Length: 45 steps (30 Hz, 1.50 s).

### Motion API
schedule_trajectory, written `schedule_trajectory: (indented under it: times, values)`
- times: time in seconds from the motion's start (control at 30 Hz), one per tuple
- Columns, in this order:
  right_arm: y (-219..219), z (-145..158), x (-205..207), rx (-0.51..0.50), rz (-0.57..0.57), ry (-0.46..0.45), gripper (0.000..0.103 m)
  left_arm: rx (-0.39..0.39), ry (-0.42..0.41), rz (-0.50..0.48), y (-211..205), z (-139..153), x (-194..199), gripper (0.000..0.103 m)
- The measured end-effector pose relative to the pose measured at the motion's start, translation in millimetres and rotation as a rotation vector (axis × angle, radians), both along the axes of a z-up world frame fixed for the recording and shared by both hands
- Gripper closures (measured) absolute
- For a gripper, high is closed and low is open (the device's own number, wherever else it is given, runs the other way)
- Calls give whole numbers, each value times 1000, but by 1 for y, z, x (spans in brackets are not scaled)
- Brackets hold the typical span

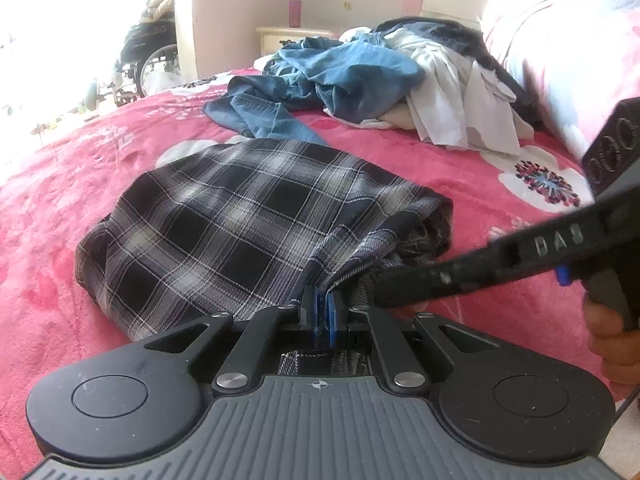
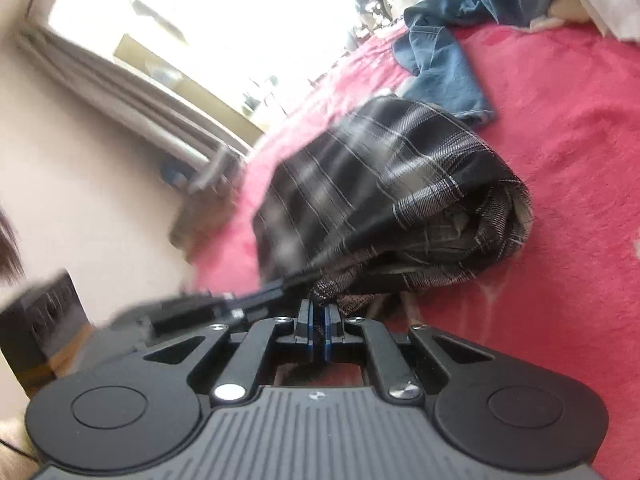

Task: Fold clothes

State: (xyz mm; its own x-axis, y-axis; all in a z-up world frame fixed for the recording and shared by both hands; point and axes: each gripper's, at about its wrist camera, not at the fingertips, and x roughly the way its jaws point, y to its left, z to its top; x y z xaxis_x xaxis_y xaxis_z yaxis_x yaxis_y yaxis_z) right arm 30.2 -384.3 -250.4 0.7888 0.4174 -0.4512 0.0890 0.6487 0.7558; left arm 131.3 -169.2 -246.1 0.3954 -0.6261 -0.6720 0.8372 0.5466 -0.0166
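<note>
left tongs (image 1: 323, 307): pinched tight on the plaid garment's (image 1: 240, 224) near hem
right tongs (image 2: 319, 312): clamped on that same edge, at 3 o'clock of the left
garment: lies doubled over on the pink bedspread (image 1: 460, 168)
feel: soft, light, floppy, so probably best held by hems and corners
pile (image 1: 360, 76): at 12 o'clock, jeans and white stuff in a heap

A bed under a pink blanket (image 1: 100, 152) with white flower prints fills most of the left wrist view. A pink-and-white floral pillow (image 1: 576, 52) lies at its head. Beyond the bed stands a pale nightstand (image 1: 288, 38) with a pink cup (image 1: 295, 13) on top. A wheelchair (image 1: 150, 52) sits by the bright window (image 2: 208, 20). Curtains (image 2: 132, 108) hang beside the window in the right wrist view.
</note>
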Motion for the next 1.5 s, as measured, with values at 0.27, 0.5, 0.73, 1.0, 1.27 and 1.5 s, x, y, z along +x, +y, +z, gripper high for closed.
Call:
schedule_trajectory:
  times: [0.27, 0.5, 0.73, 1.0, 1.27, 1.5]
  values:
    - [-20, -12, -12, 231, 10, -40, 97, -18, 8, 12, 4, 4, 4, 98]
    - [-21, -29, 4, 219, -78, 13, 97, -28, 8, 0, 2, 4, 0, 98]
    - [-19, -47, 21, 242, -116, 86, 97, 35, 38, -59, -3, -19, -11, 99]
    - [-47, -37, -23, 253, -267, 133, 60, 81, 25, -72, -6, -37, -17, 98]
    - [-82, -38, -25, 301, -385, 209, 48, 98, 3, -80, -7, -39, -20, 98]
    - [-89, -43, -2, 425, -377, 195, 92, 106, -12, -86, -7, -41, -22, 98]
